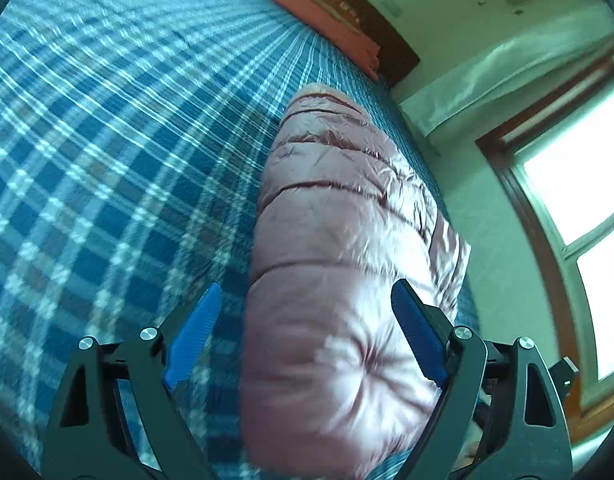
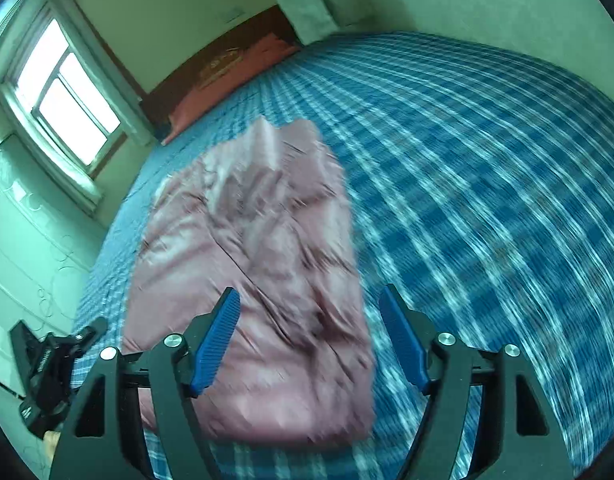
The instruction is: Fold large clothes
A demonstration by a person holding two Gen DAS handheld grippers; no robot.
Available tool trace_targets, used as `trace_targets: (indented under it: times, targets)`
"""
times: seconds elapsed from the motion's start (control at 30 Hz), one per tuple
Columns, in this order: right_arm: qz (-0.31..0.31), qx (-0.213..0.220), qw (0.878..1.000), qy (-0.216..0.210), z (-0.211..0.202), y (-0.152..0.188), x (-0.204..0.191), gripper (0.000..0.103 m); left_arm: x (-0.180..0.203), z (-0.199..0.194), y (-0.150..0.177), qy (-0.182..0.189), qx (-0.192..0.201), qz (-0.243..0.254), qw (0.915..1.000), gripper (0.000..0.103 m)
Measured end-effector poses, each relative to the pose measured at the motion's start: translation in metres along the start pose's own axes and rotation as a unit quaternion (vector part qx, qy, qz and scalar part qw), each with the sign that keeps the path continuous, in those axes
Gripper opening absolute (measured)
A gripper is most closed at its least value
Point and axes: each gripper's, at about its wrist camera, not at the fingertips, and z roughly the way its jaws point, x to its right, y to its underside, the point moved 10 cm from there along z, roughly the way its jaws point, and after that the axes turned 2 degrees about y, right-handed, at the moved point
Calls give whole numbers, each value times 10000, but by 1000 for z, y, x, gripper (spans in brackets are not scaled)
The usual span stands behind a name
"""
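**Daylight from a blown-out window, heavy blur**

The window point(image 2: 65, 92) glares pure white at the upper left of the right wrist view and at the right edge of the left. A greenish cast tints both. Motion blur smears the plaid bedspread point(image 1: 107, 160) and puffer jacket point(image 2: 251, 264). Fisheye bending curves edges; corners go black.

The pink jacket point(image 1: 339, 240) is quilted, glossy cloth with a satin sheen. The bed cover point(image 1: 107, 160) is matt woven plaid fabric. The grippers' fingers point(image 2: 217, 344) carry ribbed blue plastic pads on matt black frames with shiny metal bolts.
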Motion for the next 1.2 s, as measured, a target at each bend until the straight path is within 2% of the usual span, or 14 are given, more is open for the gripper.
trace_targets:
  times: [0.1, 0.17, 0.2, 0.27, 0.37, 0.47, 0.53, 0.6, 0.63, 0.77, 0.93, 1.03, 1.1, 1.2]
  targets:
    - [117, -221, 9997, -39, 27, -4, 1, 72, -1, 23, -5, -48, -230, -151, 9996, 86]
    - [306, -350, 9989, 3, 45, -2, 11, 71, -9, 35, -2, -235, -342, -293, 9987, 86]
    - [368, -397, 9985, -40, 50, 1, 12, 60, -11, 38, 3, -286, -379, -359, 9982, 85]
    - [645, -514, 9964, -211, 63, 9, 21, 51, -16, 47, 11, -347, -479, -505, 9970, 81]
    - [922, -464, 9938, -409, 73, 15, 34, 49, -19, 58, 14, -639, -394, -267, 9968, 77]
    - [902, -405, 9940, -459, 75, 15, 36, 49, -18, 62, 17, -747, -331, -68, 9966, 77]
    - [744, -403, 9956, -411, 71, 13, 33, 51, -16, 59, 16, -651, -371, -3, 9972, 77]
    - [670, -537, 9960, -238, 60, 11, 32, 66, -17, 52, 13, -555, -507, -28, 9972, 77]
    - [651, -545, 9962, -194, 55, 6, 29, 68, -18, 42, 8, -550, -498, -94, 9972, 77]
    - [645, -232, 9969, -386, 32, -24, 15, 76, -17, 28, -21, -408, -179, -336, 9984, 83]
    - [616, -200, 9969, -440, 57, -66, -4, 77, -3, 55, -43, -177, -418, -756, 9961, 84]
    - [658, -267, 9969, -336, 80, -78, -3, 77, 5, 73, -53, -200, -463, -733, 9960, 84]
    - [713, -319, 9966, -280, 90, -78, 4, 77, 7, 87, -59, -325, -485, -628, 9963, 86]
    - [952, -592, 9927, -444, 114, -72, 14, 77, 1, 101, -59, -498, -599, -667, 9947, 87]
